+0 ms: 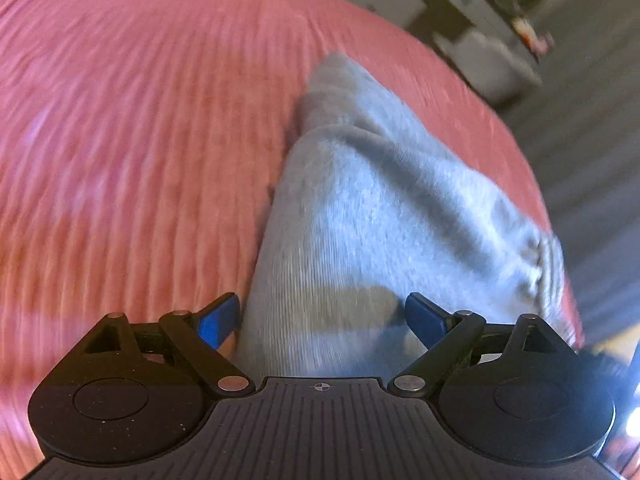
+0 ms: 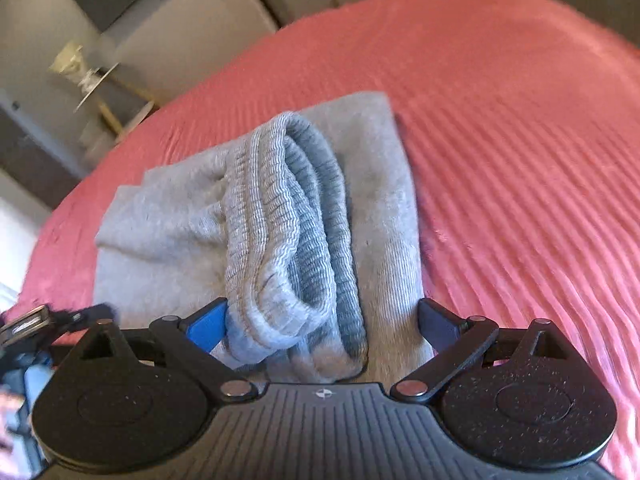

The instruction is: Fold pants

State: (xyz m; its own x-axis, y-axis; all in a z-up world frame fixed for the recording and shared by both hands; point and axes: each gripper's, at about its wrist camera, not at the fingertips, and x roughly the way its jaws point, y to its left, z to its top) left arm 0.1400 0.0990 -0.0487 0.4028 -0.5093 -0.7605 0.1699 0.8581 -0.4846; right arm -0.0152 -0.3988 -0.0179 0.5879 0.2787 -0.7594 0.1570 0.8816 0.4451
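Observation:
Grey sweatpants lie folded into a bundle on a pink ribbed bedspread. My left gripper is open, its blue fingers straddling the near end of the grey cloth. In the right wrist view the pants show their ribbed waistband lying on top of the folded layers. My right gripper is open, its jaws wide around the waistband end. The cloth between each gripper's fingers is not pinched. The left view is motion-blurred.
The pink bedspread extends wide around the pants. Its edge runs close to the bundle on the right in the left wrist view. Beyond it are grey floor, pale cabinets and a small side table.

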